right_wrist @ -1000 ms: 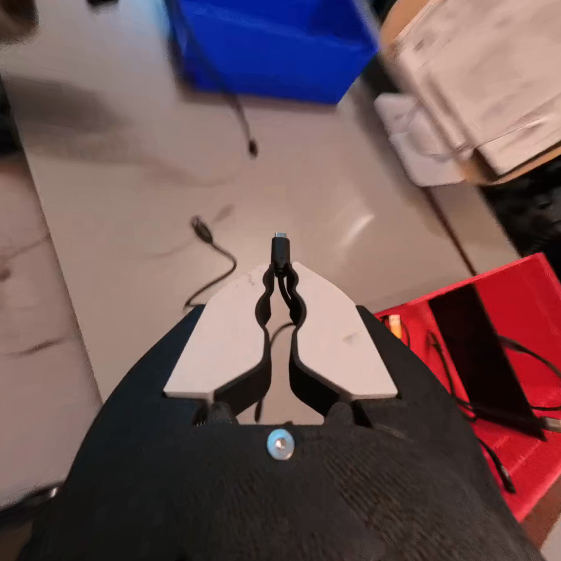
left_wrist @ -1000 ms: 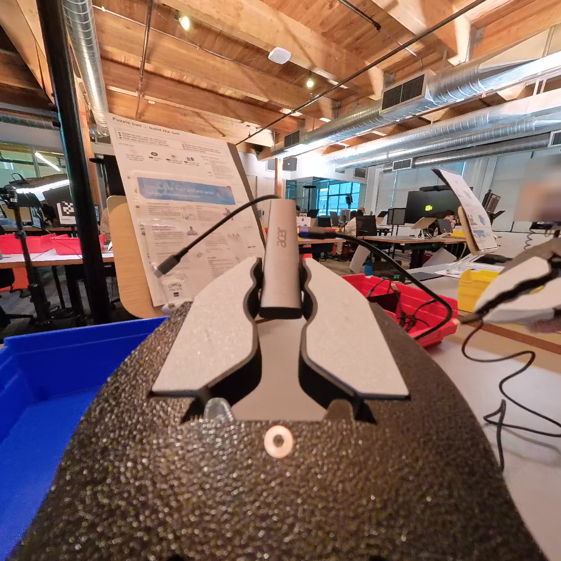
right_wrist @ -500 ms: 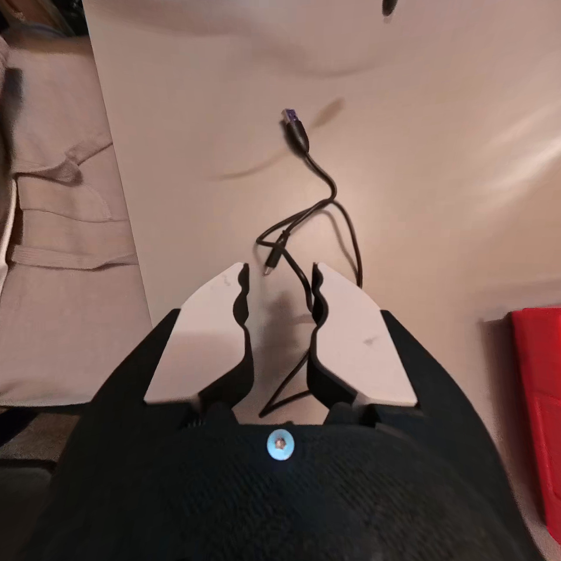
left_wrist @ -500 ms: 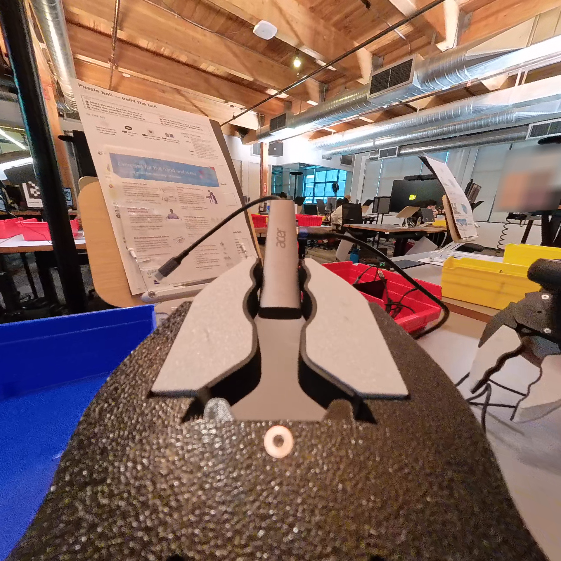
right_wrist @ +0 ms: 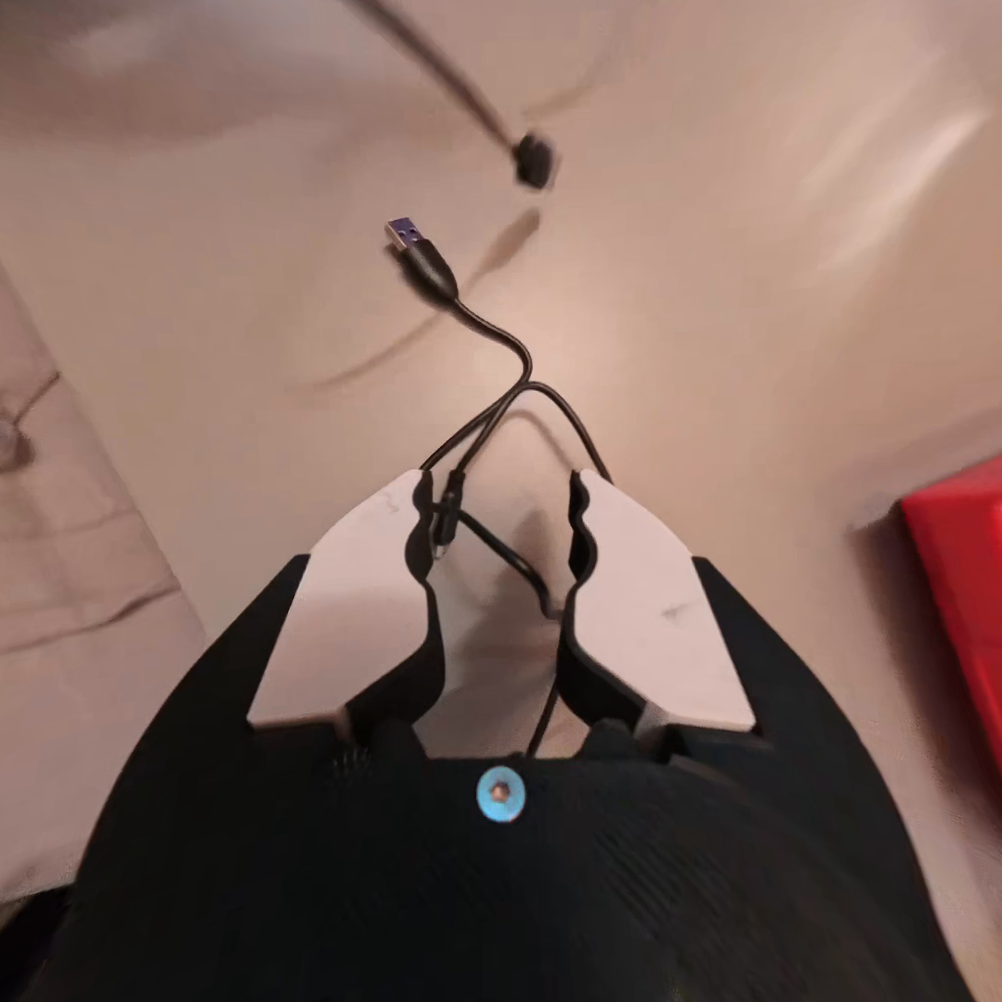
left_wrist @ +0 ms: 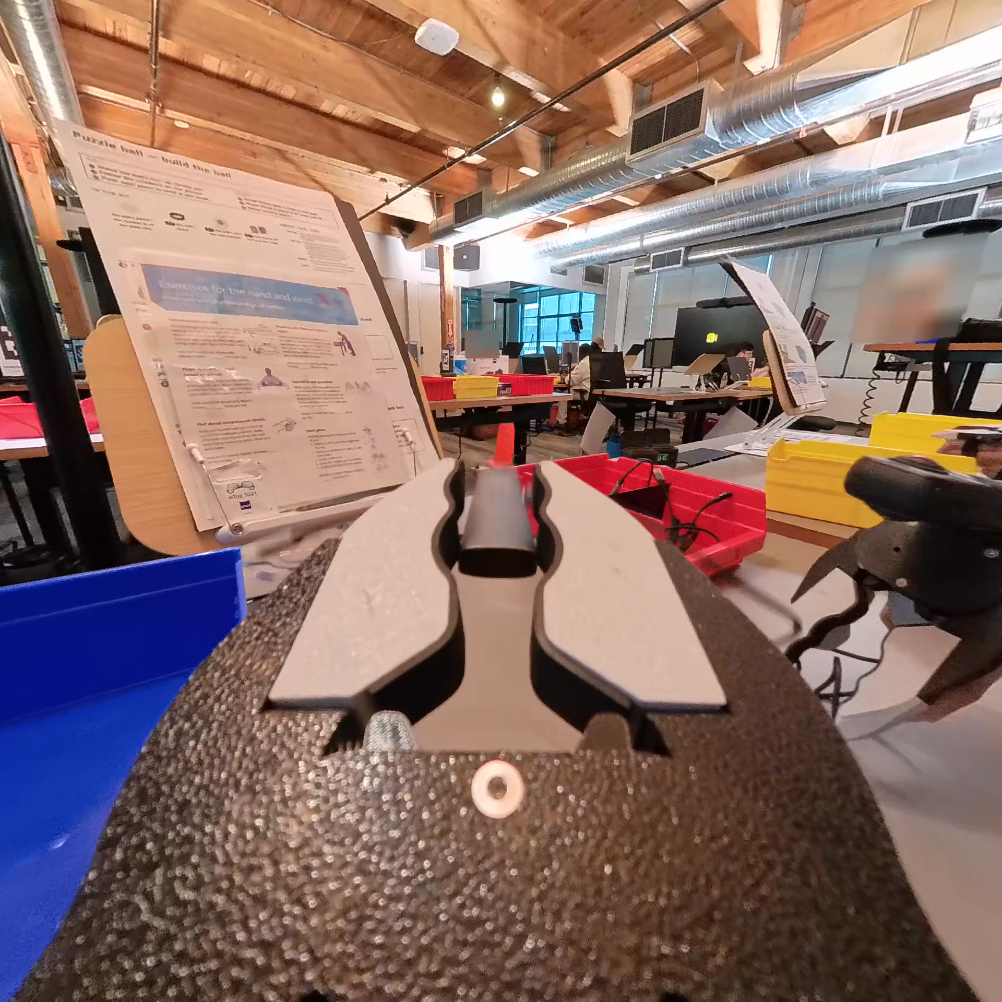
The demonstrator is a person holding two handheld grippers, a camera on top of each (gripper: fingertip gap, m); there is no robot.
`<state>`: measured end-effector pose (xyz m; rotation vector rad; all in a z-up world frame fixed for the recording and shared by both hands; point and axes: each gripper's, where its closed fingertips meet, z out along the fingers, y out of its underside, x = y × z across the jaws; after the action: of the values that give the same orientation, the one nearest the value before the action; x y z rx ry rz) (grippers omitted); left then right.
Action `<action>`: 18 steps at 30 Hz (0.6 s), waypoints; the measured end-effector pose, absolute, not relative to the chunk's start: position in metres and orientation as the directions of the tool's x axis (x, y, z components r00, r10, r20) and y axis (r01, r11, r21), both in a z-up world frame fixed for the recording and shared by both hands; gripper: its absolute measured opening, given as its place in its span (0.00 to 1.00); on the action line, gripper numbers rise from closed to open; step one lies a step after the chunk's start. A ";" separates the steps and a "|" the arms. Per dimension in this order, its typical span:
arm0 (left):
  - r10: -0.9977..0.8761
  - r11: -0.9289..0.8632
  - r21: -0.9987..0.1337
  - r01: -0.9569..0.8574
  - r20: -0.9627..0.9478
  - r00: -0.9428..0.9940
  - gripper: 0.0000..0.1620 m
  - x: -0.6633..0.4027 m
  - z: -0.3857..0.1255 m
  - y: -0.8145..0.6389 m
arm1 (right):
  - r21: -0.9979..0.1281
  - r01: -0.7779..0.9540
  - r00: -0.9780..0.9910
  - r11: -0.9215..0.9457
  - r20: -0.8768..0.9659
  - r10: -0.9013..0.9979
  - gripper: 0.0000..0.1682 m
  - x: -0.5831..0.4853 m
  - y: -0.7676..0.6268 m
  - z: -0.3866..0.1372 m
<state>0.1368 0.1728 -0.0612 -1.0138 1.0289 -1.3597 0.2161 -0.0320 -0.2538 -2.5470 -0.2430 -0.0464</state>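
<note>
My left gripper [left_wrist: 499,471] is shut on a grey metal hub [left_wrist: 496,526]. The hub is blurred and looks short, tipped away between the fingertips. My right gripper [right_wrist: 501,477] is open and points down at the beige table [right_wrist: 705,271]. A thin black cable [right_wrist: 488,331] lies looped under it, with a USB-A plug [right_wrist: 412,249] ahead of the tips. The cable's small plug [right_wrist: 444,520] lies between the jaws, close to the left finger. A second blurred cable end [right_wrist: 534,157] hangs farther off. The left wrist view shows the right gripper [left_wrist: 878,678] low at the right, open over the table.
A blue bin [left_wrist: 108,650] is close at the left. A document stand with a printed sheet [left_wrist: 244,352] and a black pole [left_wrist: 43,379] stand behind it. A red bin [left_wrist: 721,520] with cables and yellow bins [left_wrist: 813,477] are at the right. A person's beige clothing [right_wrist: 81,542] is at the table edge. Spacing between my two grippers at the tips: around 30 centimetres.
My right gripper let go of the small plug, opened and came down over the cable on the table. The hub in my left gripper tipped forward and its cables dropped from above it.
</note>
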 end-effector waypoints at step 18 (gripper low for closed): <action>-0.980 0.050 -0.998 0.047 -0.058 -0.189 0.00 0.161 -0.106 0.145 | -0.475 0.093 0.996 -0.875 0.039 0.085 0.24 0.192 -0.046 -0.287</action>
<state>0.1615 0.1445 -0.1063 -1.0415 1.3416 -1.3262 0.1916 -0.0456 -0.2874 -2.6421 -0.1253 -0.0231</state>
